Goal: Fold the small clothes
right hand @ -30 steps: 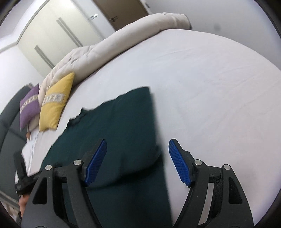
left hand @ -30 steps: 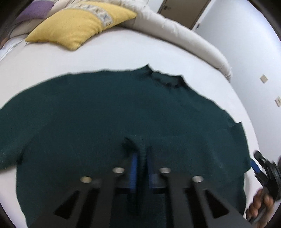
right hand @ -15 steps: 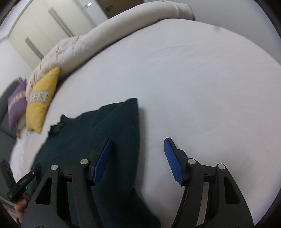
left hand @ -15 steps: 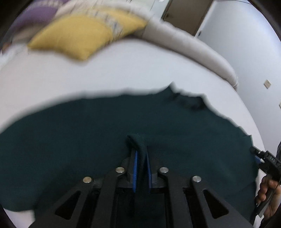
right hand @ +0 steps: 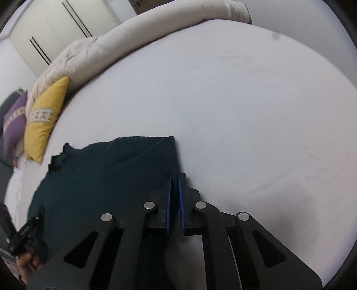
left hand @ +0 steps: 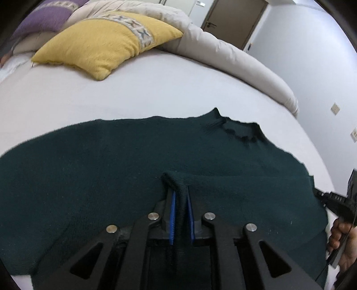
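Sweater [left hand: 138, 160]: one, dark green knit, spread flat on the white bed [left hand: 156, 89].
Left gripper [left hand: 180, 212]: blue-padded fingers clamp a raised ridge of knit.
Right gripper [right hand: 175, 200]: fingers pinch the sweater's side edge.
Pillows, 11 o'clock: one yellow pillow [left hand: 107, 42], one purple pillow [left hand: 44, 17].

The left hand-held gripper [left hand: 180, 201] pinches a sweater [left hand: 89, 169] fold (dark green).

**Bed and what lies on it**

The bed [left hand: 156, 89], under a pale sheet, carries a dark green sweater [left hand: 111, 160] spread flat. At the far side lie a yellow pillow [left hand: 104, 42], a purple pillow [left hand: 42, 17] beside it, and a rolled beige duvet [left hand: 223, 53] along the edge.
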`<state>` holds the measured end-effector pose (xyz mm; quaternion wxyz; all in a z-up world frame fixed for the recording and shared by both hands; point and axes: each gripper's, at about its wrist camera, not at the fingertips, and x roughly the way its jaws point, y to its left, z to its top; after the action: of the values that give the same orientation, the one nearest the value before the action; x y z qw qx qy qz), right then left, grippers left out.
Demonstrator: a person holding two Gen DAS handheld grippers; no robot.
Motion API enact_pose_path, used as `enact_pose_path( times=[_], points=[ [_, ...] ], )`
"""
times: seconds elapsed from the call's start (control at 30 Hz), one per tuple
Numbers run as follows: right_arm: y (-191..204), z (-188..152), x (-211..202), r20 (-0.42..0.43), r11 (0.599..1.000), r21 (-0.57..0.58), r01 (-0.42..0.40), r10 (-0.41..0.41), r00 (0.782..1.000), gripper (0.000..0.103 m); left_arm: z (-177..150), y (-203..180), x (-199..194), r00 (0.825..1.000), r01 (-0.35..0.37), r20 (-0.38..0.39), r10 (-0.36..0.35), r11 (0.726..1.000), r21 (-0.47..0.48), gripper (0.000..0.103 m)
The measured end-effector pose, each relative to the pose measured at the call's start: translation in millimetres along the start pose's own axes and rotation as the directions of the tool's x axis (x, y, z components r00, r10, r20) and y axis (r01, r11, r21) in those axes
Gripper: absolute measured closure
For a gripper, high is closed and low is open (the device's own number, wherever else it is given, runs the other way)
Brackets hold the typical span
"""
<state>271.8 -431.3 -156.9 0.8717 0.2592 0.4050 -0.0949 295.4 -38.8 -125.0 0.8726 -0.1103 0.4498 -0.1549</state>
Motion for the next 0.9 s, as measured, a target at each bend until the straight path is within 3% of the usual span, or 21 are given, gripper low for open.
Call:
enact_pose_path(
  times=[0.1, 0.17, 0.23, 0.3, 0.33, 0.37, 0.47, 0.57, 0.63, 0.8, 0.87, 0.9],
  points=[
    [0.2, 0.9, -12.0, 0.007, 1.0, -0.007, 0.016, -0.016, 1.0, 0.086, -1.3, -1.0, -3.0, 1.0, 0.003, 0.005, -0.003, 1.0, 0.011, 0.09],
    [5.5, -5.6, -31.6, 0.026, 1.0, -0.018, -0.001, 0.002, 1.0, 0.059, -2.3, 1.6, -2.7, 1.0, 0.014, 0.008, -0.014, 1.0, -0.003, 0.09],
    [19.6, -18.5, -45.4, 0.04, 0.998, -0.066, 0.001, 0.001, 0.999, 0.047, -2.4, 1.3, -2.4, 1.0, 0.014, 0.007, -0.014, 1.0, -0.004, 0.09],
    [34.1, -34.3, -44.2, -0.005, 0.987, -0.159, 0.025, -0.027, 1.0, 0.052, -3.0, 0.5, -2.2, 1.0, 0.008, 0.009, -0.008, 1.0, 0.002, 0.09],
    [37.6, -40.4, -36.5, -0.051, 0.981, -0.189, 0.036, -0.047, 0.998, 0.074, -2.9, 0.5, -1.8, 1.0, 0.008, 0.009, -0.008, 1.0, 0.001, 0.09],
    [38.8, -46.9, -25.9, -0.089, 0.974, -0.219, 0.055, -0.076, 0.993, 0.085, -2.5, 1.0, -1.6, 1.0, 0.009, 0.008, -0.009, 1.0, 0.0, 0.09],
    [31.5, -46.1, -31.3, -0.06, 0.984, -0.172, 0.04, -0.051, 0.997, 0.095, -3.0, 1.7, -5.2, 1.0, 0.01, 0.012, -0.01, 1.0, 0.001, 0.09],
    [32.6, -45.8, -44.0, -0.011, 0.987, -0.156, 0.042, -0.044, 0.999, 0.095, -5.9, 4.1, -5.7, 1.0, 0.012, 0.025, -0.012, 1.0, -0.005, 0.09],
    [27.2, -50.9, -33.8, -0.03, 0.989, -0.144, 0.043, -0.048, 0.998, 0.095, -7.5, 6.6, -0.6, 0.999, 0.017, 0.029, -0.017, 1.0, -0.01, 0.089],
    [8.5, -61.1, -28.0, -0.004, 0.994, -0.11, -0.02, 0.019, 1.0, 0.093, -1.9, 11.6, -2.6, 0.998, 0.055, 0.001, -0.055, 0.998, -0.019, 0.086],
    [10.6, -61.4, -43.2, -0.001, 0.995, -0.099, 0.027, -0.027, 1.0, 0.073, -3.8, 14.7, -24.8, 0.999, 0.037, 0.009, -0.037, 0.999, -0.026, 0.069],
    [14.0, -62.2, -51.5, 0.016, 0.995, -0.087, 0.051, -0.049, 0.999, 0.066, -6.0, 22.2, -48.2, 0.998, 0.037, 0.048, -0.036, 0.999, -0.036, 0.051]
  ],
)
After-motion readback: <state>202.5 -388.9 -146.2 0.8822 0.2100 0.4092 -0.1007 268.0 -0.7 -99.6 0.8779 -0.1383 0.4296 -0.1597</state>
